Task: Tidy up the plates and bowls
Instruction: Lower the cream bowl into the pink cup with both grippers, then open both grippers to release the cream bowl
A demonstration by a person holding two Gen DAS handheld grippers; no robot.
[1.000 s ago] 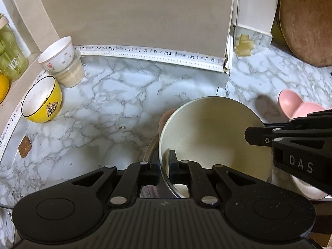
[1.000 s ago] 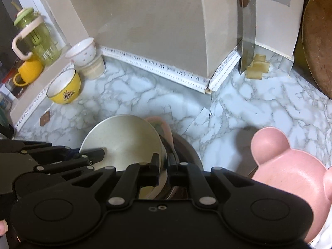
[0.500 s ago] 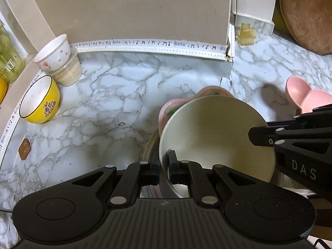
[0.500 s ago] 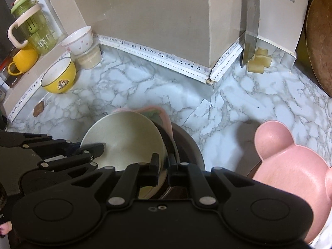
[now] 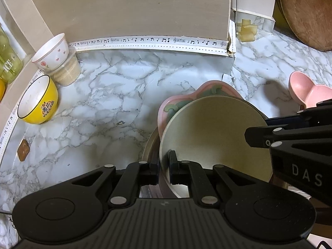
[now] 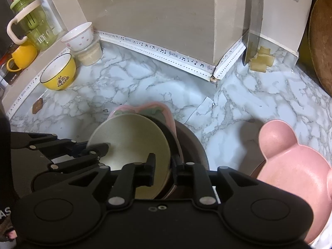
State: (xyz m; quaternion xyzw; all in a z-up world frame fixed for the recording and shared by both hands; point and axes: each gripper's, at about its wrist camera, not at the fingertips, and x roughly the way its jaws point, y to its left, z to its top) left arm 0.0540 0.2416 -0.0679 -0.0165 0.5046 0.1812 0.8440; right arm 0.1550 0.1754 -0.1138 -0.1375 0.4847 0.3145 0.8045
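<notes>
Left gripper (image 5: 164, 167): I have its two fingers pinched on the near-left rim of the cream bowl (image 5: 215, 132), one finger inside the wall and one outside; clenched on it.
Right gripper (image 6: 162, 171): its fingers straddle the same bowl's right rim; the gap looks wider than the wall, so I cannot tell whether it grips or only brackets the edge.
Where the bowl is: tilted, nested in a stack with a pink patterned plate (image 5: 209, 88) behind it and a dark bowl (image 6: 194, 143) under and around both; the stack sits on the marble counter (image 5: 116, 95).
How it should handle: I judge it light and stiff, matte rather than glossy, so the pads ought to bite; probably hard-bodied, so a knock against its neighbours could chip it.
Where to hold: the rim, on opposite sides as now; the thin wall suits a pinch, the round body does not.
Risk: tilted, it may swing on a one-sided grip or drag the plate up with it.
Other dishes: a pink bear-eared plate (image 6: 290, 161) just to the right; a yellow bowl (image 5: 38, 100) and a white flowered bowl (image 5: 51, 51) well apart at far left.
</notes>
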